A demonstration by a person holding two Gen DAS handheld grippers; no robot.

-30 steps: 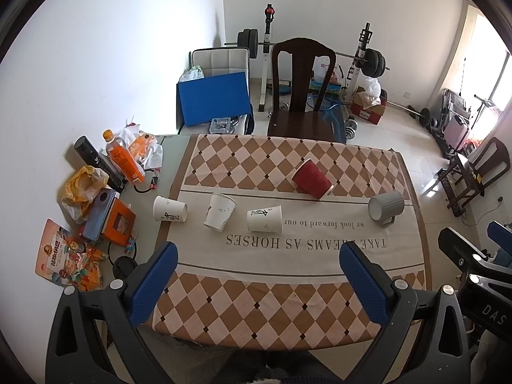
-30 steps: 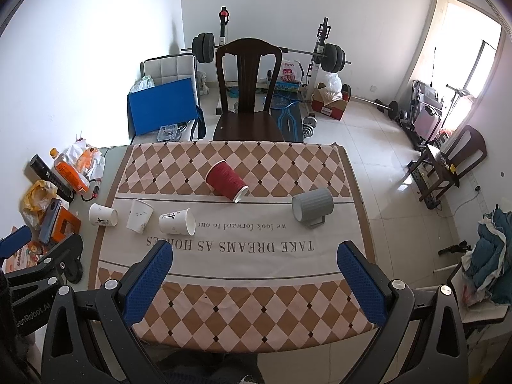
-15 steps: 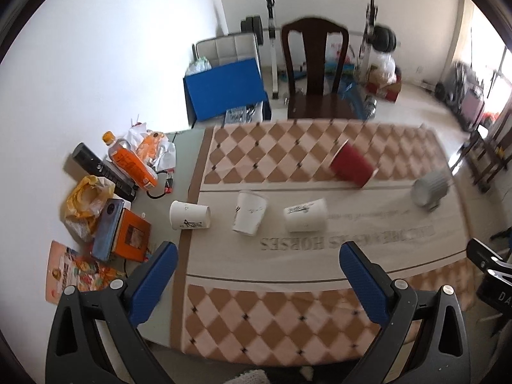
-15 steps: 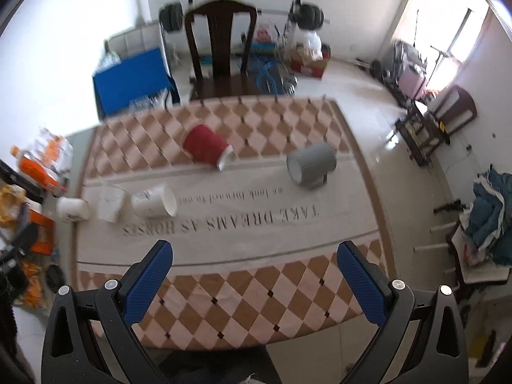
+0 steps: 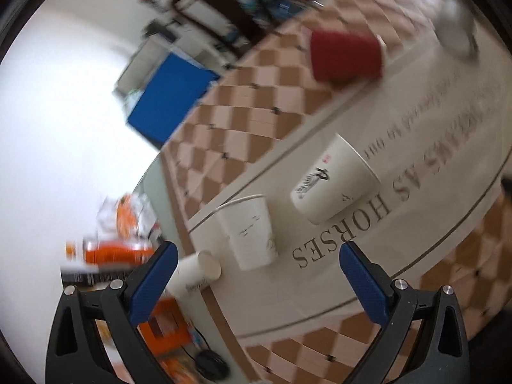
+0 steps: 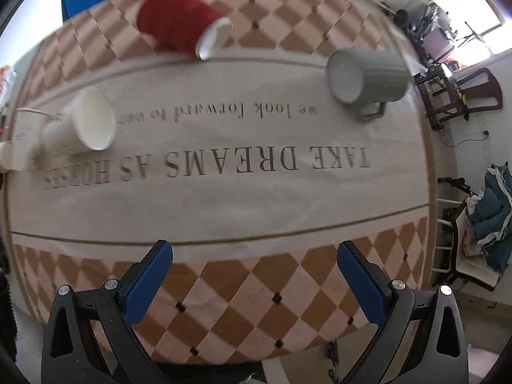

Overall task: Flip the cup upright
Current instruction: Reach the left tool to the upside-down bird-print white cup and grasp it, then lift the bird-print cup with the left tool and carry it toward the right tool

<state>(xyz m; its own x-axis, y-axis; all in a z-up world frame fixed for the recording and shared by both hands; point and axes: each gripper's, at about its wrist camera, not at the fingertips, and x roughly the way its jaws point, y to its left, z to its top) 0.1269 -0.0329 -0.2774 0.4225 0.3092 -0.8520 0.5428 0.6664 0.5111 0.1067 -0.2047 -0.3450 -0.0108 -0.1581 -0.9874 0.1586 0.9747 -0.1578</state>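
Several cups are on a table with a checked and lettered cloth (image 6: 224,198). A red cup (image 6: 179,32) lies on its side at the back, also in the left wrist view (image 5: 345,56). A grey mug (image 6: 368,76) lies on its side at the right. Of three white paper cups, one (image 5: 332,182) lies on its side, one (image 5: 252,233) stands upside down, and a small one (image 5: 198,275) lies at the cloth's left edge. My left gripper (image 5: 256,284) is open and empty, close above the white cups. My right gripper (image 6: 256,284) is open and empty over the front edge.
Left of the cloth lie an orange bottle (image 5: 115,252), an orange box (image 5: 166,326) and snack packets. A dark wooden chair (image 5: 204,12) and a blue board (image 5: 169,96) stand behind the table. A rack with clothes (image 6: 480,217) stands to the right.
Both grippers have dropped much closer to the table. The left one has tilted and swung toward the white paper cups. The cups have not moved.
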